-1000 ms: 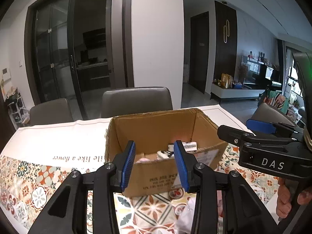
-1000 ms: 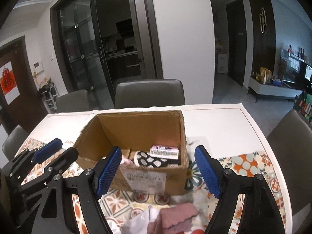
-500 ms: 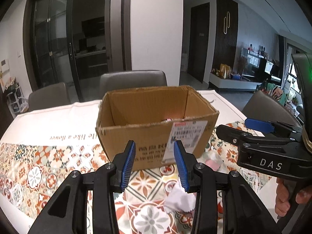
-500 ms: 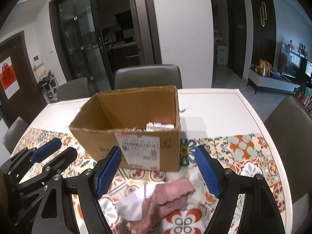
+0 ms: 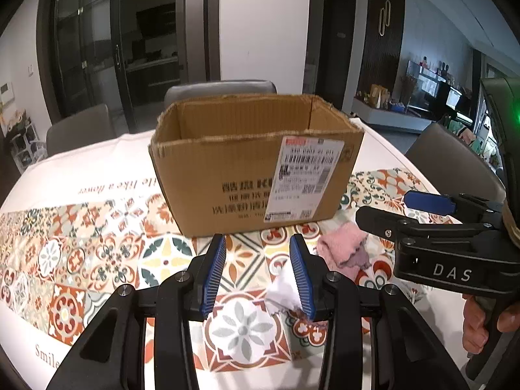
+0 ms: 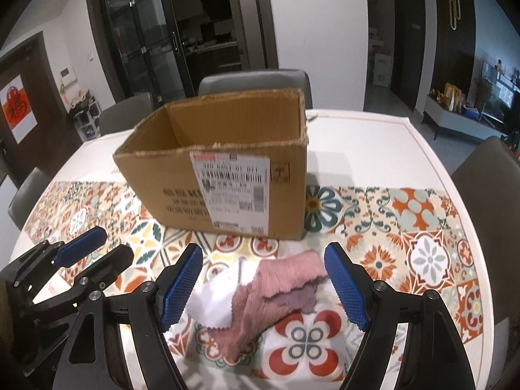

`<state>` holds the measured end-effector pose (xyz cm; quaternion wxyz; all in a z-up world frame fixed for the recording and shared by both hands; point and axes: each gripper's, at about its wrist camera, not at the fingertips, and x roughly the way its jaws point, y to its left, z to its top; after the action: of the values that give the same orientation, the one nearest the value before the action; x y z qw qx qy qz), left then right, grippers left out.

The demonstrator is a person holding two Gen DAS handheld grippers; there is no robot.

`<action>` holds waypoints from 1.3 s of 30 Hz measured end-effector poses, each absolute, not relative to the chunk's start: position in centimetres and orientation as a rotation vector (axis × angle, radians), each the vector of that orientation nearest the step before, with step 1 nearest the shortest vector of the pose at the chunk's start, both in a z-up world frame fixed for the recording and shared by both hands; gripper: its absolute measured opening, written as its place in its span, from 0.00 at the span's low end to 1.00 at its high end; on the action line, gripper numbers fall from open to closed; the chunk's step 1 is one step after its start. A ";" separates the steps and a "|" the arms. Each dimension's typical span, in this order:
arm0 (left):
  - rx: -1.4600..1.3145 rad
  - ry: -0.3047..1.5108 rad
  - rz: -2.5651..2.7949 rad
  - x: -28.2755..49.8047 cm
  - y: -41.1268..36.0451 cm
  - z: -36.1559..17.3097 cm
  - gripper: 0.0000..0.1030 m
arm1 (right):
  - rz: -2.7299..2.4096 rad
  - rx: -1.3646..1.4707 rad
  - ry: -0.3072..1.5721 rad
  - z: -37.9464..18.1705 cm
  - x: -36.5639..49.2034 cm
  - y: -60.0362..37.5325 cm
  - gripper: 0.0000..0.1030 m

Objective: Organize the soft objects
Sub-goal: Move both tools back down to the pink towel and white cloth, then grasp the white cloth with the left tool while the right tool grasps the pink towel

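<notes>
White table (image 6: 364, 136) under a patterned tile-print cloth (image 6: 422, 227) carries everything, with grey chairs (image 6: 253, 81) set round its far side. Cardboard box (image 5: 256, 175) stands open-topped in the middle of the cloth, a white shipping label (image 5: 305, 178) on its near wall; what lies inside is hidden by that wall from both views.

On the near side of the box, apart from it, lies a small heap of soft pieces: a pink cloth (image 6: 286, 279) with a mauve one (image 6: 292, 299) tucked under its edge, and a white cloth (image 6: 217, 295) touching them on the left.

Right gripper (image 6: 263, 287) hangs over this heap with its jaws spread wide, the pink cloth seen between the blue pads, nothing pinched. Left gripper (image 5: 256, 276) sits just to the left, jaws parted but narrower and holding nothing; the white cloth shows at its right pad (image 5: 302, 276). A hand (image 5: 487, 321) grips the right tool's handle.
</notes>
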<state>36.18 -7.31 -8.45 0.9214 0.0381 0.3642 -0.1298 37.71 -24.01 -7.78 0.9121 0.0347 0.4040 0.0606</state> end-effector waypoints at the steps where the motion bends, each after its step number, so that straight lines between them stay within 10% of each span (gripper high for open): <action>1: 0.078 0.754 -0.266 36.1 -7.3 -8.7 0.39 | 0.130 0.071 0.844 -8.1 37.7 -24.0 0.76; 39: -0.021 0.958 -0.325 37.1 -8.0 -16.1 0.39 | 0.201 -0.046 1.138 -18.8 40.1 -23.5 0.76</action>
<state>37.12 -8.03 -16.12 0.8748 -0.0099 0.4586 -0.1558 40.11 -23.48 -18.80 0.8376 -0.0217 0.5376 0.0948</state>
